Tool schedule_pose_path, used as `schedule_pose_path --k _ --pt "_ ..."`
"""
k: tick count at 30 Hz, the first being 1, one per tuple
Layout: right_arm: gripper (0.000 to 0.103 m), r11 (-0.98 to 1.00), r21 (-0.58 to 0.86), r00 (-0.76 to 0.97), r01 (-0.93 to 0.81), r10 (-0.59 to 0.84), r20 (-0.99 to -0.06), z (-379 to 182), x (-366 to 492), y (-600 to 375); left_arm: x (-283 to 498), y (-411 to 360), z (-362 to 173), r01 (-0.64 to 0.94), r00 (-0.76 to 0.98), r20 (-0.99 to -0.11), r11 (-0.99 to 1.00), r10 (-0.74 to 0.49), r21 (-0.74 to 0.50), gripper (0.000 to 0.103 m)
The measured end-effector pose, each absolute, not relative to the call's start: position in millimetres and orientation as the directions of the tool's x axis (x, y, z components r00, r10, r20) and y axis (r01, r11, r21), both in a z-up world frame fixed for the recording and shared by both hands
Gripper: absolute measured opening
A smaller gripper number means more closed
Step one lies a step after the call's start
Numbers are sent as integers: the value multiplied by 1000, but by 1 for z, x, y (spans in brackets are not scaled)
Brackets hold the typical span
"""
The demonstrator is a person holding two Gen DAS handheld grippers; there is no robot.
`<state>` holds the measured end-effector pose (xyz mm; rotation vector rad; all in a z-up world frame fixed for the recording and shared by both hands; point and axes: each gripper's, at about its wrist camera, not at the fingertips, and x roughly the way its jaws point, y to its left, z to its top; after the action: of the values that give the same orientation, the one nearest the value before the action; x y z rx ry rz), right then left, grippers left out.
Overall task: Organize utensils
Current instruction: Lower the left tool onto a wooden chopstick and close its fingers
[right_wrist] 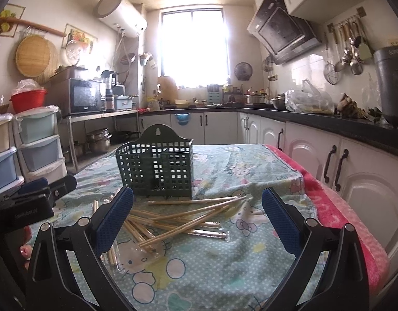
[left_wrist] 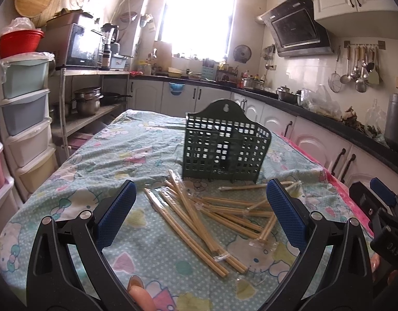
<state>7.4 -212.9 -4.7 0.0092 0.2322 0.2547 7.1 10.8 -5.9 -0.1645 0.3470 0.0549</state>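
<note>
Cooker [right_wrist: 390, 83], perhaps "SUPOR"-marked

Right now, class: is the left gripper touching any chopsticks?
Apart. The left wrist view shows the open left gripper raised above the chopsticks, its fingers flanking the pile without contact.

A dark green holder [left_wrist: 226, 142] [right_wrist: 157, 164] of plastic, full of little square holes. Standing upright on the cloth, tall curved back with a hanging hole at the top. Split inside into parts by a wall; nothing poking out over the rim.

Right in front of it, a messy pile of light wooden chopsticks [left_wrist: 212, 207] [right_wrist: 178, 217]. Lying flat, crossed over each other every which way. Many in clear thin wrappers, in pairs. A few close to the holder's bottom edge, others spread out toward the near side.
</note>
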Motion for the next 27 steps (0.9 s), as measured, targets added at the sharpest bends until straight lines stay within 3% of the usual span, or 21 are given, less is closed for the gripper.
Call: schedule_pose_path --k 11,18,27 --pt "97 949 47 899 -313 312 -309 7 39 -200 27 45 0 -167 912 -401 971 87 -169 93" --pt "97 943 73 873 -324 328 -361 15 65 -196 44 65 8 -137 909 -415 964 31 -228 93" --pt "97 941 116 847 -318 336 -412 25 98 -199 85 67 20 -111 885 -465 976 10 -189 93"
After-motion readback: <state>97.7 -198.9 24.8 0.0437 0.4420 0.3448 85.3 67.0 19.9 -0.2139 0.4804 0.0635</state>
